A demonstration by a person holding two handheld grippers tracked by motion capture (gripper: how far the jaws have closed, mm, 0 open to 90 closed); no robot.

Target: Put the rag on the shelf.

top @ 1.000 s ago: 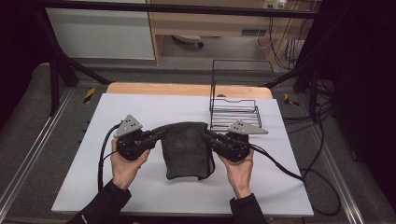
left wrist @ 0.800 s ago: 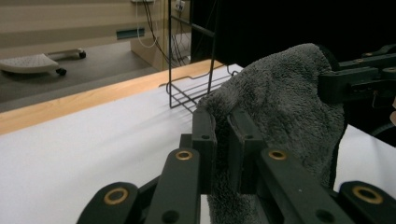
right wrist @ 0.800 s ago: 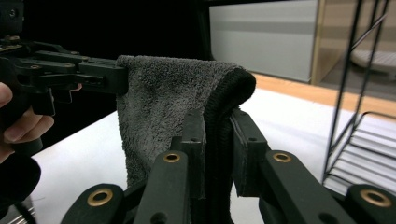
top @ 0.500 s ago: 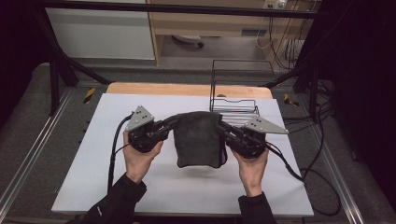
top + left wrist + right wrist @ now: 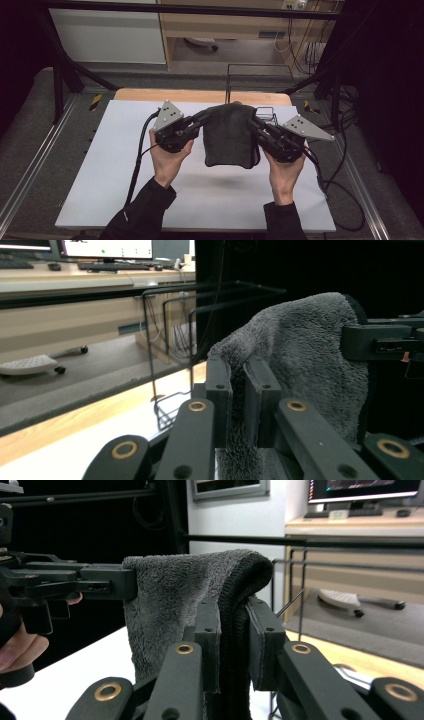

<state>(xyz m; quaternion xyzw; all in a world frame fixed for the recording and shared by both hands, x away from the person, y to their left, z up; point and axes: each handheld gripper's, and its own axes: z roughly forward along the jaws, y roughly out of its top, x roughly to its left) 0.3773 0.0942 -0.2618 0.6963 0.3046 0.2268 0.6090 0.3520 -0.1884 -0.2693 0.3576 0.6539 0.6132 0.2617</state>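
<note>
Hanging above the worktop's (image 5: 100,190) far edge, the grey towel (image 5: 230,135) is pinched at opposite top corners, clenched between the left gripper's (image 5: 200,120) fingers and the right gripper's (image 5: 256,124) fingers.

A towel (image 5: 230,135) is held above the white board (image 5: 110,170), between the left gripper (image 5: 202,119) on its left and the right gripper (image 5: 254,122) on its right; each upper corner is clamped between a pair of jaws. The towel hangs clear of the board. A wire rack (image 5: 260,80) is set behind the towel, at the board's far right. The board is laid on a wooden table (image 5: 150,95), whose far edge is exposed behind it.
</note>
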